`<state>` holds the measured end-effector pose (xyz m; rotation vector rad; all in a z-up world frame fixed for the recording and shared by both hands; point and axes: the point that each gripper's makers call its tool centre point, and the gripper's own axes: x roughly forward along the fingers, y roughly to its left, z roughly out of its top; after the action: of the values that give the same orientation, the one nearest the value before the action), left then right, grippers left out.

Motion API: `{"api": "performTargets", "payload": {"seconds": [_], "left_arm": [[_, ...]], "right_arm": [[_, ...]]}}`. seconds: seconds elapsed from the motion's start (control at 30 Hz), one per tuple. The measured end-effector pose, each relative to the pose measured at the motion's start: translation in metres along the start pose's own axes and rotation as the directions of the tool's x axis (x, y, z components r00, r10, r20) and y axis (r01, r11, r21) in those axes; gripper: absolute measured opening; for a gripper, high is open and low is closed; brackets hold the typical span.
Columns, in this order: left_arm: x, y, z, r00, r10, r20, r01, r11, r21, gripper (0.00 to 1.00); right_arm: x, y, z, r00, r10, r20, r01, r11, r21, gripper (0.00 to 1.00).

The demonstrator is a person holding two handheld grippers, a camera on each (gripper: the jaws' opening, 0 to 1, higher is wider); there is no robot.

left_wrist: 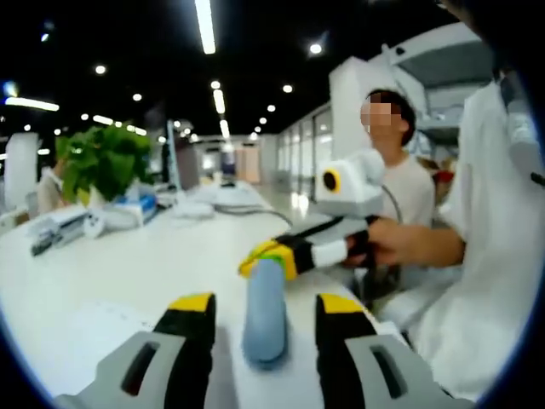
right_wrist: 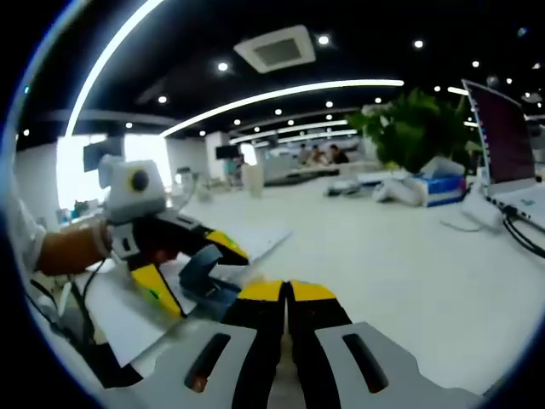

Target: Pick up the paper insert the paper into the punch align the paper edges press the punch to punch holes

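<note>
Left gripper point(left_wrist: 264, 311) hangs wide open astride the blue punch point(left_wrist: 265, 311) (handle running straight away between its jaws) on the desk point(left_wrist: 128, 256); right gripper point(right_wrist: 288, 294), closed and seemingly empty, noses its far end, paper point(right_wrist: 128, 311) underneath.

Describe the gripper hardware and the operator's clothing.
Both the left gripper and the right gripper have grey bodies with slotted black jaws tipped yellow. The right gripper carries a white-banded section. The person's sleeve is white.
</note>
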<state>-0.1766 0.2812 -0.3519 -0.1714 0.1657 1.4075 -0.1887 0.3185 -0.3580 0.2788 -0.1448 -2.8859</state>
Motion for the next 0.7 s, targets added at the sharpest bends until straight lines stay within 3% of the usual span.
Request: {"api": "performTargets", "payload": {"seconds": [0.37, 0.7], "left_arm": [[-0.001, 0.003, -0.006, 1.000, 0.022, -0.010, -0.021, 0.998, 0.060, 0.41], [0.000, -0.001, -0.007, 1.000, 0.012, -0.015, -0.011, 0.998, 0.064, 0.40]], "right_arm": [[-0.001, 0.001, -0.006, 0.999, -0.040, -0.027, 0.038, 0.998, -0.058, 0.05], [0.002, 0.016, -0.008, 0.999, -0.019, -0.045, 0.015, 0.996, -0.085, 0.05]]}}
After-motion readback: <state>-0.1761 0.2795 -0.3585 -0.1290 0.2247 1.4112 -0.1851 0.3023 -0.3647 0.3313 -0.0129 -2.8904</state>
